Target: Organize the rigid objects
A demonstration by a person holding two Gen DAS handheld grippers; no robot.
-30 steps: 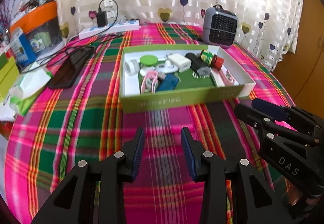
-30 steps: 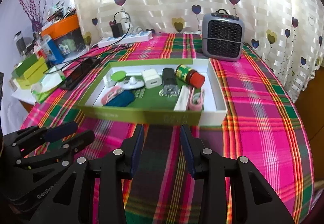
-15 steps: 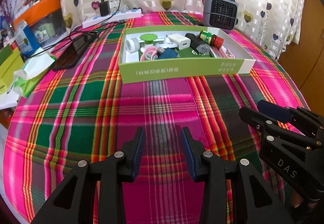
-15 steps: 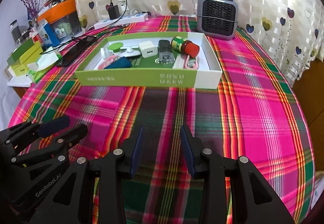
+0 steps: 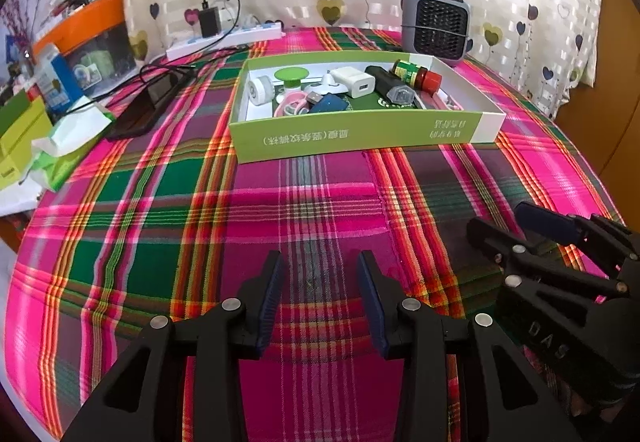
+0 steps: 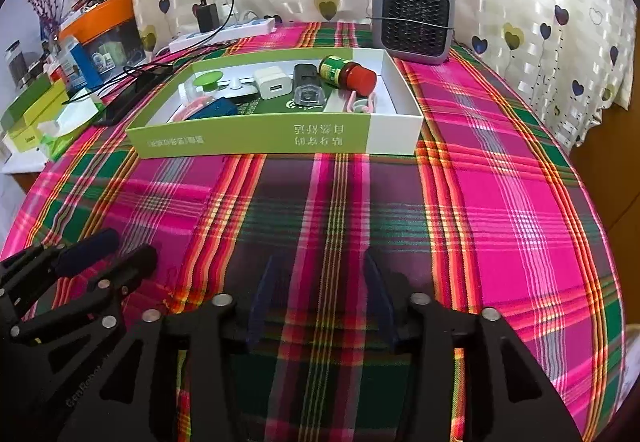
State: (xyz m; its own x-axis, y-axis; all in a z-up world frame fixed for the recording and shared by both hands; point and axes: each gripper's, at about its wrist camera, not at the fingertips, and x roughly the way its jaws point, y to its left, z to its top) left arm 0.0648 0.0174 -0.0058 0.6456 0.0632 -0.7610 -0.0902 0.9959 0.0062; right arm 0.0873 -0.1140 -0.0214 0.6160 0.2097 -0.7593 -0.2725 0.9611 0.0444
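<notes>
The desk (image 5: pixel 168 202), covered in a pink and green plaid cloth, carries the whole scene; its near half is bare cloth. At the far side stand a grey fan heater (image 6: pixel 412 24) and a white power strip (image 5: pixel 224 40).

The green and white box (image 6: pixel 256 138) sits across the middle of the desk, open at the top, and already holds the small rigid items. They lie loosely together: a dark cylindrical device (image 6: pixel 306 86), a white charger cube (image 6: pixel 273 83), a red-capped bottle (image 6: pixel 348 72) on its side, a green round cap (image 5: pixel 292 74), a white roll (image 5: pixel 259 90), a blue item (image 5: pixel 328 104) and a pink piece (image 5: pixel 290 106). Several touch or overlap, so exact contacts cannot be told.

Both grippers hang low over the bare cloth, well apart from the box. The left gripper (image 5: pixel 320 286) has its fingers apart with nothing between them. The right gripper (image 6: pixel 320 282) is opening its jaws, blurred in its own view, also empty.

Judgement: a reach into the box appears to be the step in hand. To do it well, pick an item with free sides, such as the charger cube or the bottle, come in over the near wall rather than against it, set the fingers across the narrow dimension, and close only once neighbours are clear. The lying bottle may roll if nudged.
</notes>
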